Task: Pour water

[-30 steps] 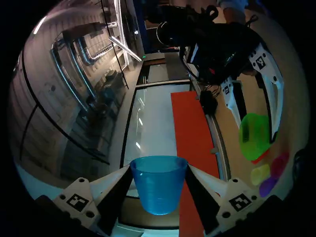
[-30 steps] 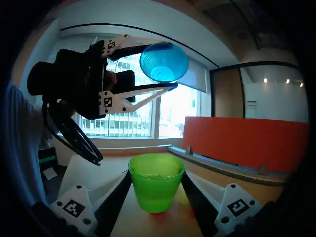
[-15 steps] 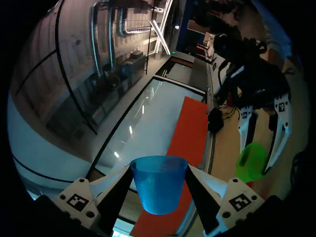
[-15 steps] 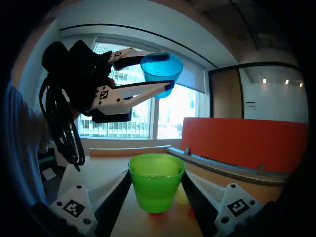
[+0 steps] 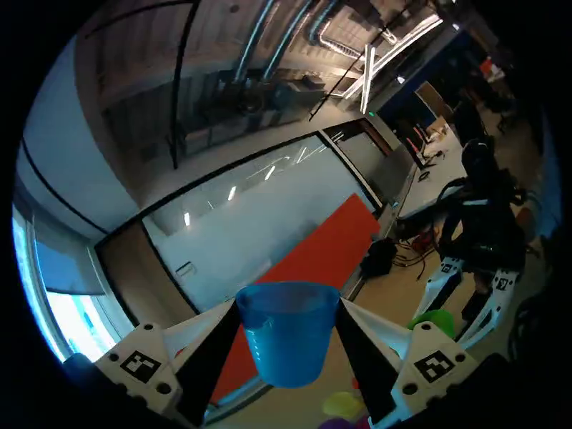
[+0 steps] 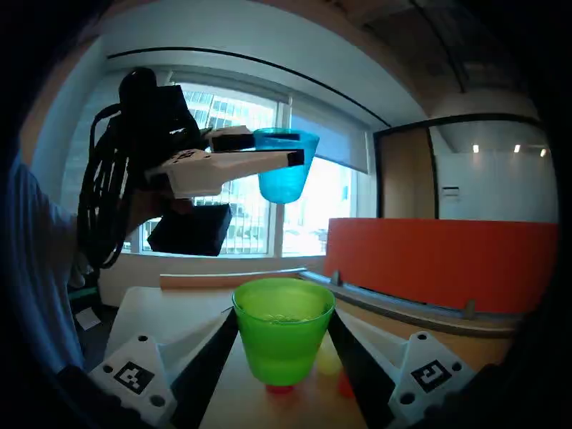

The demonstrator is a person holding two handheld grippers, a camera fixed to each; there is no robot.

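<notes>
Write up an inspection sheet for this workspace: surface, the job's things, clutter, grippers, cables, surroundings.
Surface: light wooden table, with the cups and small items on or above it.
Job's things: blue cup upright, held in the air above the green cup; the green cup seems to hold some liquid.
Clutter: small yellow item and red item on the table behind the green cup.
Grippers: left gripper shut on the blue cup; right gripper shut on the green cup.
Cables: black cable bundle hanging from the left gripper.
Surroundings: window, orange partition, ceiling pipes.
</notes>
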